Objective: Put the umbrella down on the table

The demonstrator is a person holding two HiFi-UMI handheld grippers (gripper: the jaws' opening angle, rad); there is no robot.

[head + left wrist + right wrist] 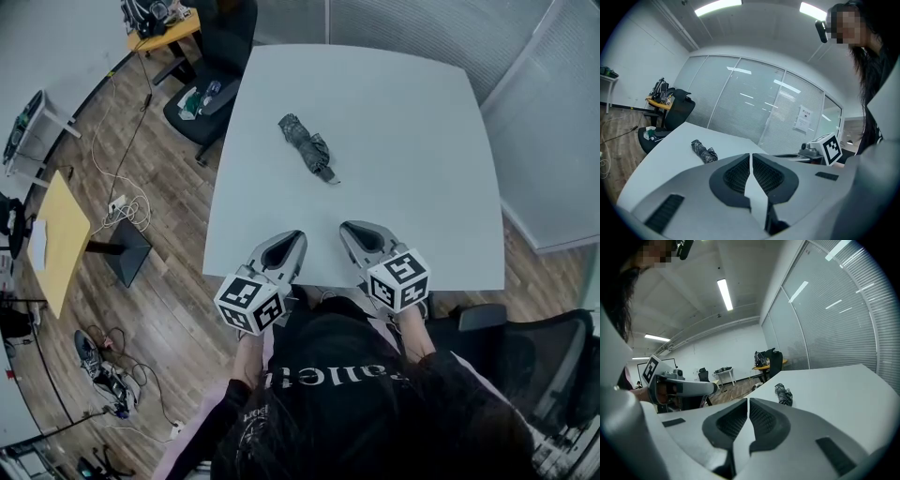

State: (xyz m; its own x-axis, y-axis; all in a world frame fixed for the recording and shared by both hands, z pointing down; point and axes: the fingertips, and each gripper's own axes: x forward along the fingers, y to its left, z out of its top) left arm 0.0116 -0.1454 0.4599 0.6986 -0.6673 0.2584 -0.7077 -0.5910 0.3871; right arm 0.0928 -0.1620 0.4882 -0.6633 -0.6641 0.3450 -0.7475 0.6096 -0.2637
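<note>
Though folded, umbrella (306, 147) on table (422, 206).

The umbrella (307, 147) lies on the counter (422, 141), well ahead of both pairs of jaws and nearer the line of the left pair. The left gripper (294, 235) and right gripper (350, 228) sit side by side, apart, over the counter's near edge. Ahead and left of the left jaws, off the counter's far corner, stands an office chair (211, 75), with a small desk (167, 33) behind it.
</note>
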